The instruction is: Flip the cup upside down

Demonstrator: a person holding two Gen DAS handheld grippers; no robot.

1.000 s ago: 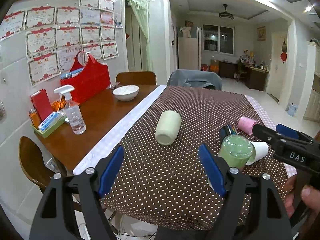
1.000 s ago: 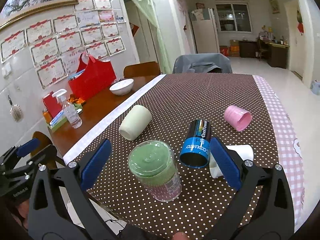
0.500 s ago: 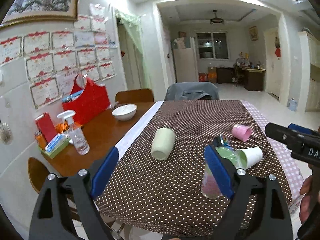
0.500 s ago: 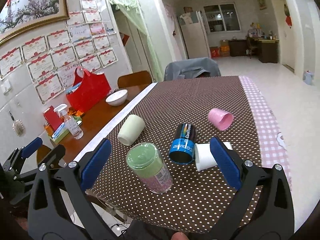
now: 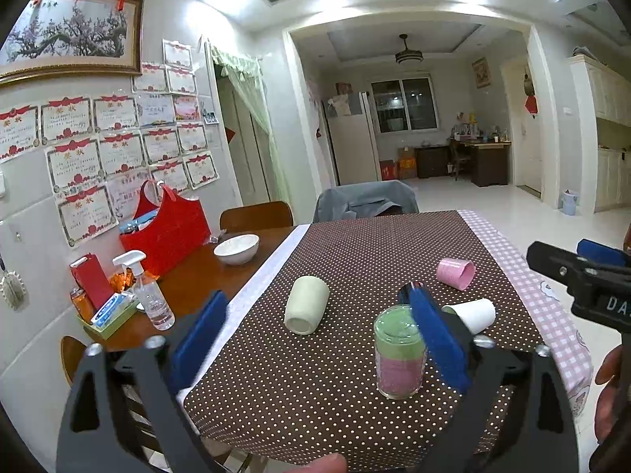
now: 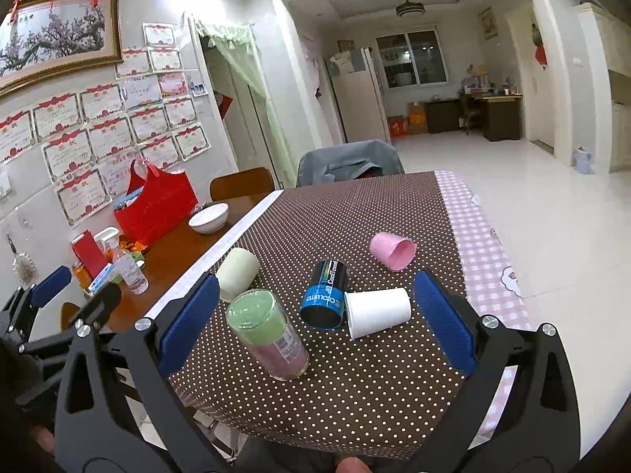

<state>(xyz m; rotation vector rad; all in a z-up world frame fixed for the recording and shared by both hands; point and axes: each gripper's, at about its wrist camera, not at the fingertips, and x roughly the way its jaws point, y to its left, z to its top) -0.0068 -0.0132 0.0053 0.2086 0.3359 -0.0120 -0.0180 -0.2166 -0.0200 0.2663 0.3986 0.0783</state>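
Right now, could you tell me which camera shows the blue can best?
The right wrist view: the blue can lies in full sight beside the white cup. In the left wrist view, the left gripper's finger hides nearly all of it.

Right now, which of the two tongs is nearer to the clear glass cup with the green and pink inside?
Hard to call. The glass cup stands between the open right tongs; in the other view it sits beside the left tongs' right finger.

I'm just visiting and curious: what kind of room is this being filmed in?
Most likely a family home's dining area. A dining table with a dotted cloth holds several cups, award certificates cover the wall, and a fridge stands in the room beyond.
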